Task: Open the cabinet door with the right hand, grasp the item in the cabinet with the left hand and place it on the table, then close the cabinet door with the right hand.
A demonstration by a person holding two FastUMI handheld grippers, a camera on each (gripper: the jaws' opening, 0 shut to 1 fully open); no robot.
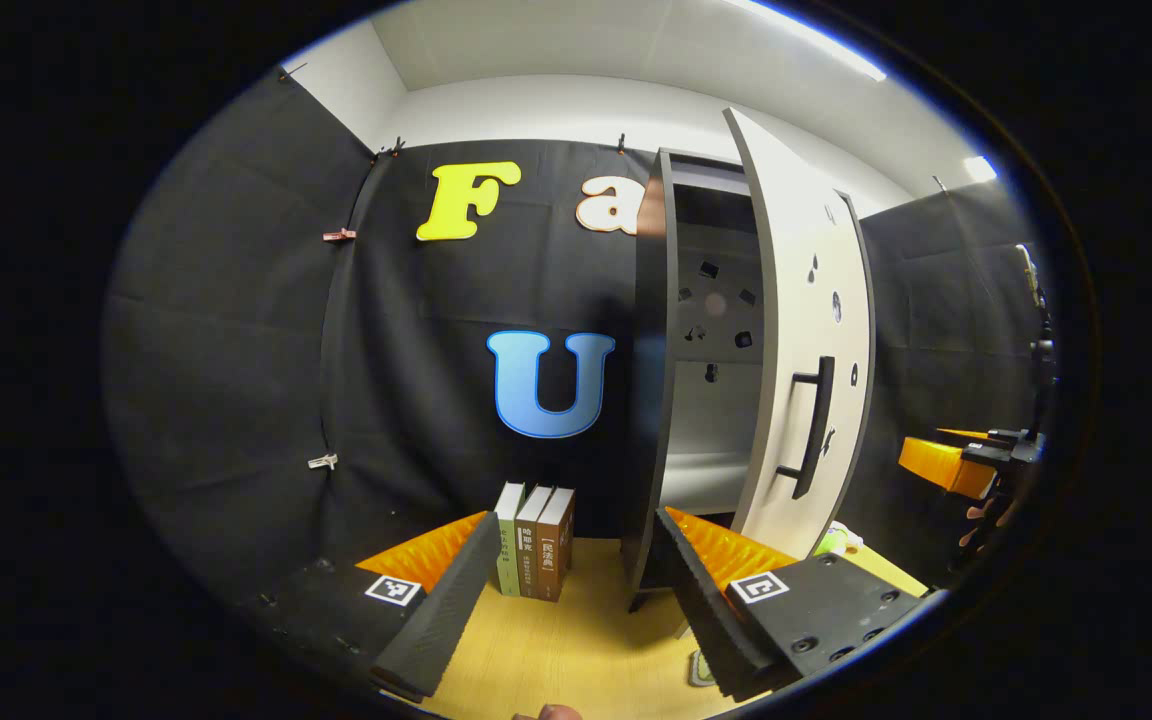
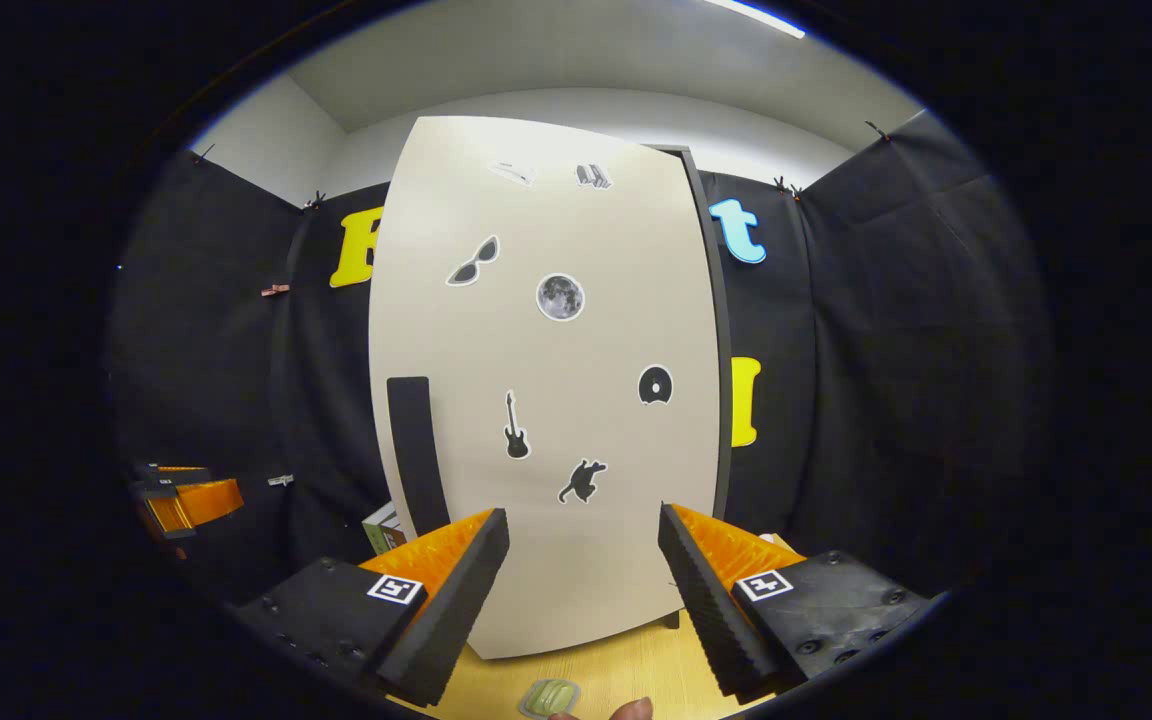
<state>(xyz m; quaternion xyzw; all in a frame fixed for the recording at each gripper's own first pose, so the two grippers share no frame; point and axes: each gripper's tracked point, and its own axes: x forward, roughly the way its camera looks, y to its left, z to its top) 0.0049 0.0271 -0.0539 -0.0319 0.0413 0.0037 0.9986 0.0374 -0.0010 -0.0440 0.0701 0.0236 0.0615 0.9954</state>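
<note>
Small green item [image 2: 549, 697] cut off at bottom edge; books [image 2: 383, 527] mostly hidden behind cabinet door [image 2: 546, 400].

My view: a cream door [image 2: 546, 400] dotted with black stickers [image 2: 516, 427] and a black handle [image 1: 814, 425]; three books [image 1: 534, 540], one green and two brown, at the back edge of my pale wood table [image 1: 576, 640].

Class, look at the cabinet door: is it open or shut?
Open. The cabinet door stands swung away from the cabinet, so the inside shelf shows.
</note>
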